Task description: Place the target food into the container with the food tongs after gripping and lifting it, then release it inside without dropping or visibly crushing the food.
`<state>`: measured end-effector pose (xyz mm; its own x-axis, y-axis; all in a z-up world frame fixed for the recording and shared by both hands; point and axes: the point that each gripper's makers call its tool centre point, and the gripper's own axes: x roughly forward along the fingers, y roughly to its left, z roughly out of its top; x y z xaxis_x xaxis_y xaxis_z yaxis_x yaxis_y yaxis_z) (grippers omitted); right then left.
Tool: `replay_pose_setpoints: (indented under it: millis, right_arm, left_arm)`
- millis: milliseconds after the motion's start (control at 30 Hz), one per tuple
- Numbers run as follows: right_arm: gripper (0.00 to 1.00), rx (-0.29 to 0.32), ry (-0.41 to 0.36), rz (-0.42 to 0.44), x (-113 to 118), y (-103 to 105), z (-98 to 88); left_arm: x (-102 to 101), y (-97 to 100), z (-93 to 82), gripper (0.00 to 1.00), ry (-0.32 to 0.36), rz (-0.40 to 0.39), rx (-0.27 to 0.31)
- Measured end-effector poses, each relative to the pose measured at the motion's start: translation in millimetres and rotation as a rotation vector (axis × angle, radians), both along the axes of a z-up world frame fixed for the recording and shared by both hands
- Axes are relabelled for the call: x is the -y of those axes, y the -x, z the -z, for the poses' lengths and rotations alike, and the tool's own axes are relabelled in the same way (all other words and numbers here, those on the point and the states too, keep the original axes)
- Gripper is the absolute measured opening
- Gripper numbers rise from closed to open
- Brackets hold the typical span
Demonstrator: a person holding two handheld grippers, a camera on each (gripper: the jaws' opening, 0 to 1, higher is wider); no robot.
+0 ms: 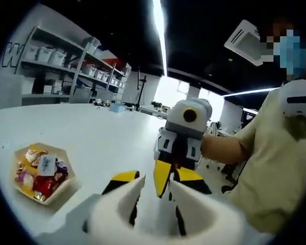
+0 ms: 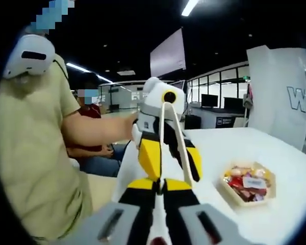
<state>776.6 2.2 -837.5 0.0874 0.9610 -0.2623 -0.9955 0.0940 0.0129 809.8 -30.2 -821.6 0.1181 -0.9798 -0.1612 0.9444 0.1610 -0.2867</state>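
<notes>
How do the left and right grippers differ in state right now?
The left gripper has its fingers apart; the right gripper has its fingers pressed together. Pale tongs seem to rise from the right gripper's fingertips; the left gripper holds nothing. Both have yellow-and-black fingers.

The left gripper view rides low over the white table, looking across it toward shelves at the far wall, with the person's shirt close on its right. The right gripper view faces the opposite way, toward glass-walled offices, with the same shirt close on its left. The 2 cameras point at each other at short range. Both views share the table and the tray of wrapped sweets.
</notes>
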Motion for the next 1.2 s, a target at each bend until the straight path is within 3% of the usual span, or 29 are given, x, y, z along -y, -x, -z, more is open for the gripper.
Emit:
replay_pose_setpoints:
  millis: [233,833,1200]
  right_arm:
    - [0.0,-0.018,-0.012,-0.003,-0.1,4.8,0.2]
    - [0.0,-0.011,-0.016,0.021,8.3,6.8,1.7]
    - [0.0,0.031,0.081,0.033,16.6,3.2,14.1]
  left_arm:
    - [1.3,2.7,-2.6,0.29,0.005,0.016,0.055]
    - [-3.2,1.5,2.8,0.34,-0.034,-0.008,0.113]
    - [-17.4,-7.3,9.0,0.4,-0.06,-0.07,0.146]
